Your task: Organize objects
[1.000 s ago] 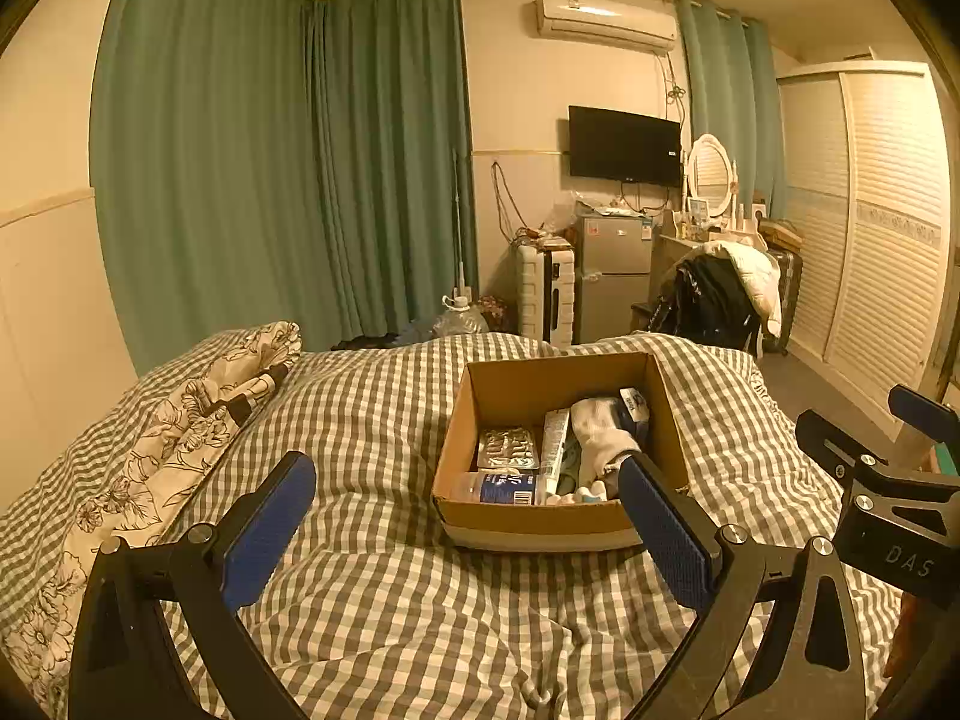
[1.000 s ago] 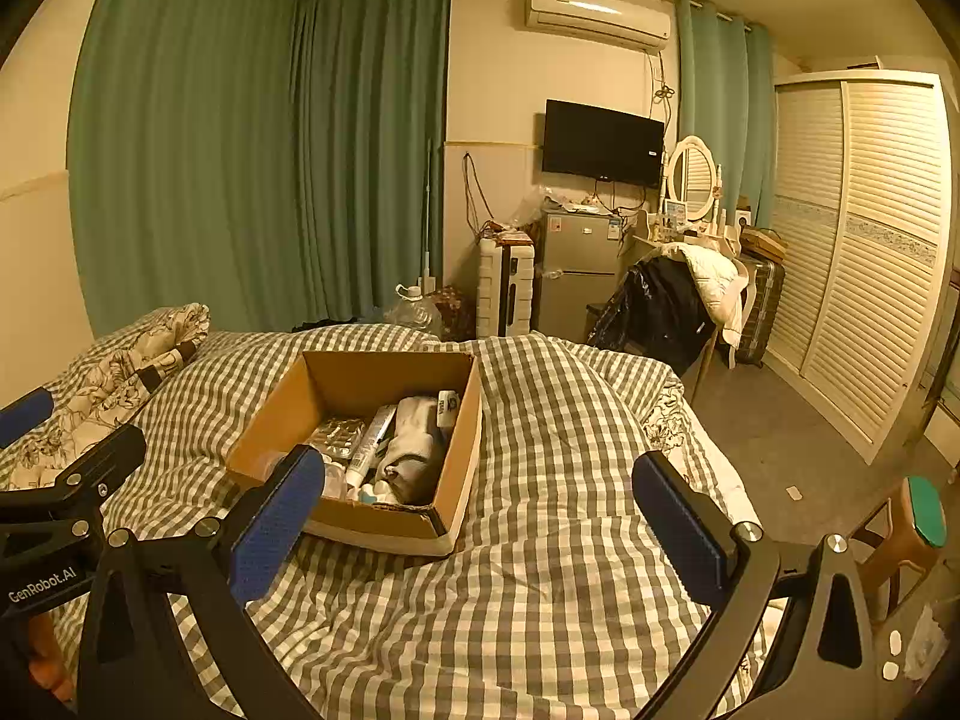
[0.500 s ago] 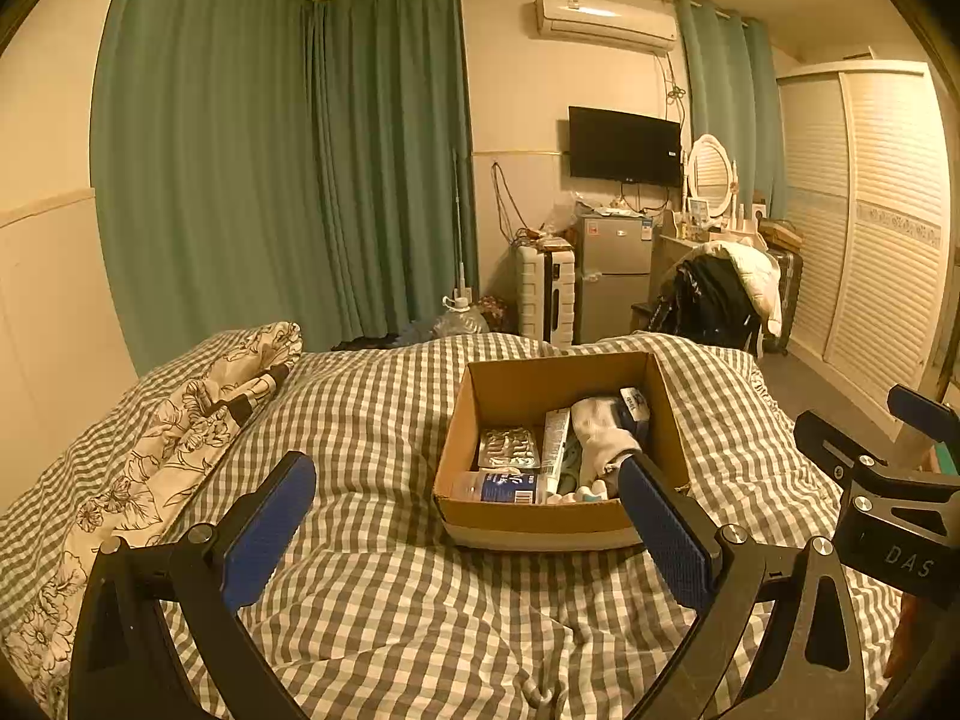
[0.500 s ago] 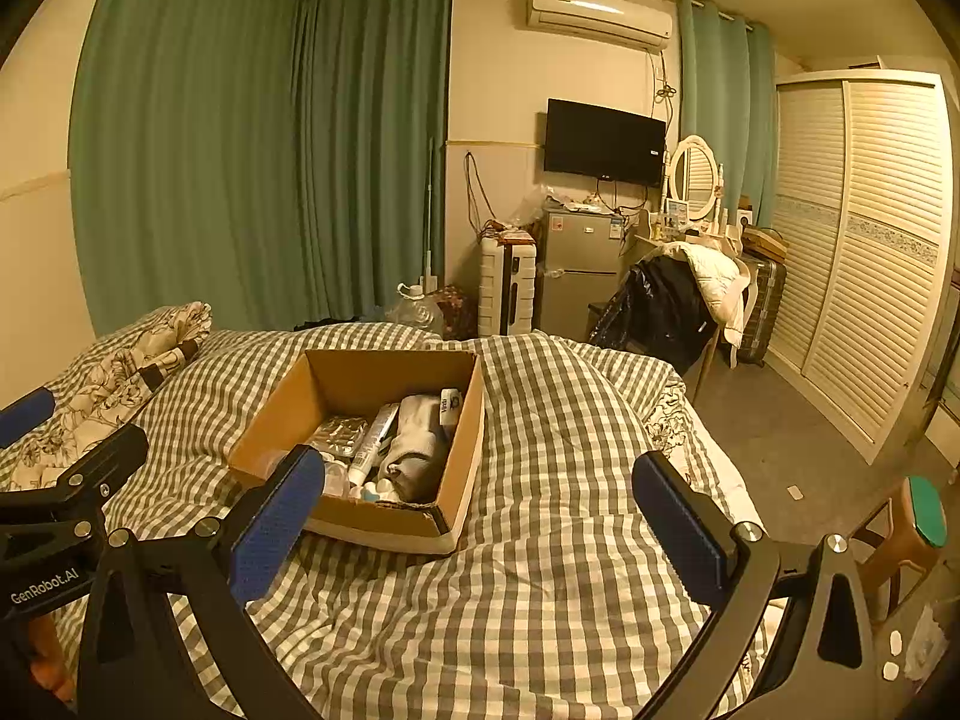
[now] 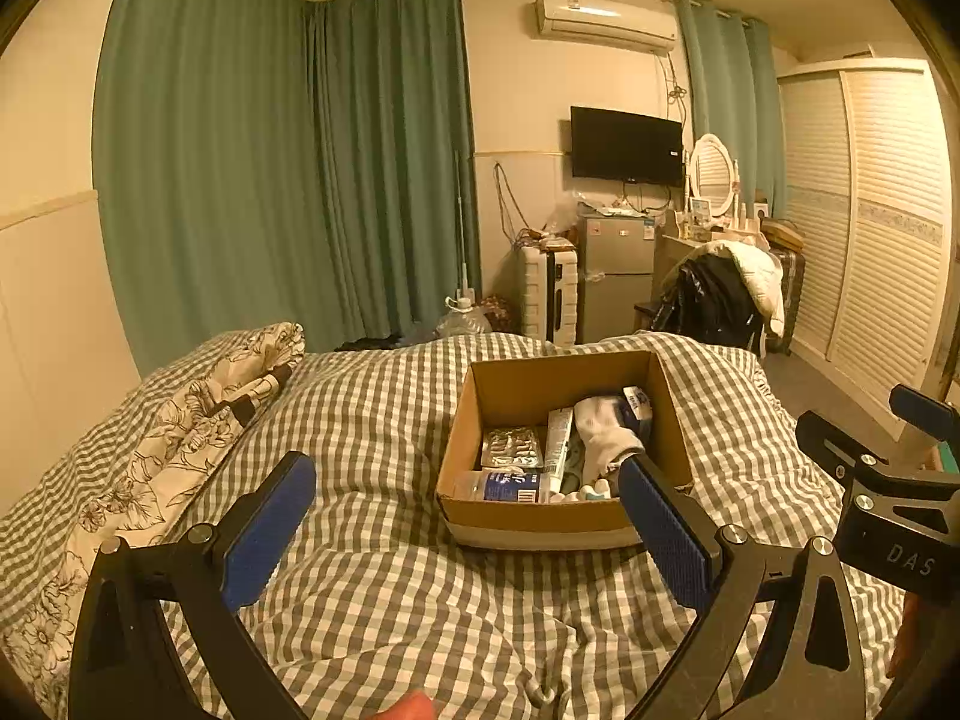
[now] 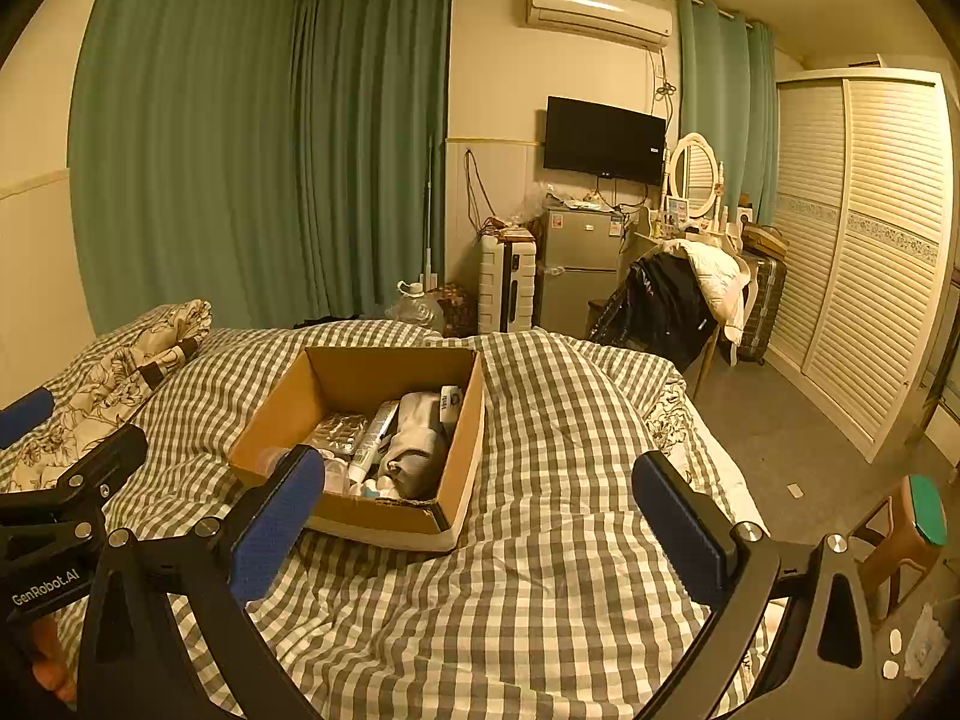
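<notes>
The right gripper (image 6: 480, 516) hangs wide apart over the checked blanket (image 6: 540, 570); a cardboard box (image 6: 372, 384) of odds and ends sits just ahead, left gripper (image 6: 60, 468) alongside.

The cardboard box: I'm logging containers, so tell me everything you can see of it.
The cardboard box is brown, open-topped and rectangular, with a paler band along its base. It sits upright on the checked bedcover, pressing into it. Inside lie a white sock, a tube, a blister pack and a bottle on its side. Neither gripper touches it.
</notes>
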The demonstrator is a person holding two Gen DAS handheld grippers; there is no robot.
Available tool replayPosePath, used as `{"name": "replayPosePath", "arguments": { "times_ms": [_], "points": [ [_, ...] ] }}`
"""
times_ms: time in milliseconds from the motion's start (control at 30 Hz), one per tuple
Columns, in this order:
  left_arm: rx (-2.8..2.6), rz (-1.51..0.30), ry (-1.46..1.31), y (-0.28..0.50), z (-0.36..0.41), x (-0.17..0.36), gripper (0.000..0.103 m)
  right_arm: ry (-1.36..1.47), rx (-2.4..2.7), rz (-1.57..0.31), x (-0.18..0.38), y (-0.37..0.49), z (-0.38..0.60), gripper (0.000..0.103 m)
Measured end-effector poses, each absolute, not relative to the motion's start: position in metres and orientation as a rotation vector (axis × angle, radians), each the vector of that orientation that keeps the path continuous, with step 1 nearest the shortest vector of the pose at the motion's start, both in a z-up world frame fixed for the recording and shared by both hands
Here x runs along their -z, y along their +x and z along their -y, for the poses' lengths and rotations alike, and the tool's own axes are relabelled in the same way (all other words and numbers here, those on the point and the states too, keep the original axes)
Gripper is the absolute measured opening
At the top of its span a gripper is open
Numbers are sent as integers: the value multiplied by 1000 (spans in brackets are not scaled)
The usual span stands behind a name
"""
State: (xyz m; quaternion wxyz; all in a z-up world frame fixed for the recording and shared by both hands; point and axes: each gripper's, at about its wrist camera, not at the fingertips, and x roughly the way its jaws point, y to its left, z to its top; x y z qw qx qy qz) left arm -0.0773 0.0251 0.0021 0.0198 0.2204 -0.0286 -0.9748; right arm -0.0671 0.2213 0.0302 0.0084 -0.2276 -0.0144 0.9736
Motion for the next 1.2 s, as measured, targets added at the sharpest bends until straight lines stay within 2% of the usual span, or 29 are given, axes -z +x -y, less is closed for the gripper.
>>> {"name": "replayPosePath", "arguments": {
  "times_ms": [1200],
  "points": [
    [3009,71,714,-78,-20,4,103,-740,-3041,53,-22,-68,-219,103]
  ]
}}
